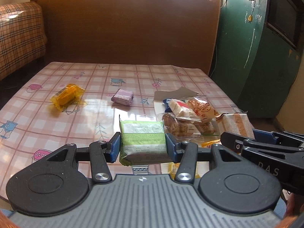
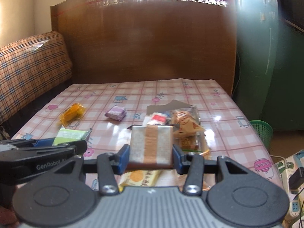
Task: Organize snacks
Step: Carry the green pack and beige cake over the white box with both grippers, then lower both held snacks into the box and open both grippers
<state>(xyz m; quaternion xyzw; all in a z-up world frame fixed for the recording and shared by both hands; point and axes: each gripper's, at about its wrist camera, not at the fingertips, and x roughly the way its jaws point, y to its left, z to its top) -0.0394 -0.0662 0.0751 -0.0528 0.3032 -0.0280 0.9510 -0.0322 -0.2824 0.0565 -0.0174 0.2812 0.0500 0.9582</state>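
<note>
Green plastic wrapping is seen at the lower centre of the left wrist view, where a green snack packet (image 1: 143, 142) is clamped between the blue pads of the left gripper (image 1: 143, 147), one pad pressed against each side. At the lower centre of the right wrist view an orange-striped snack packet (image 2: 151, 146) is clamped in the same way between the pads of the right gripper (image 2: 151, 158). Each gripper is visible in the other's view: the right one enters at the right edge of the left wrist view, the left one at the left edge of the right wrist view.

A table (image 1: 47, 121) covered with a glossy pink checked cloth is spread across the middle of both views. An amber-wrapped snack (image 1: 67, 96) is lain on it at the centre left, well apart from a small purple packet (image 1: 122, 97) near the middle. To the right of the purple packet a heap of mixed snack bags (image 1: 191, 116) is gathered on a sheet of cardboard (image 1: 176, 93). A yellow packet (image 2: 139, 178) is partly hidden just below the right gripper's fingers.

A brown board (image 1: 129, 24) is stood behind the table, a plaid sofa (image 1: 19, 36) is placed at the upper left, and a green mesh basket (image 2: 261, 133) is seen at the right edge of the right wrist view.
</note>
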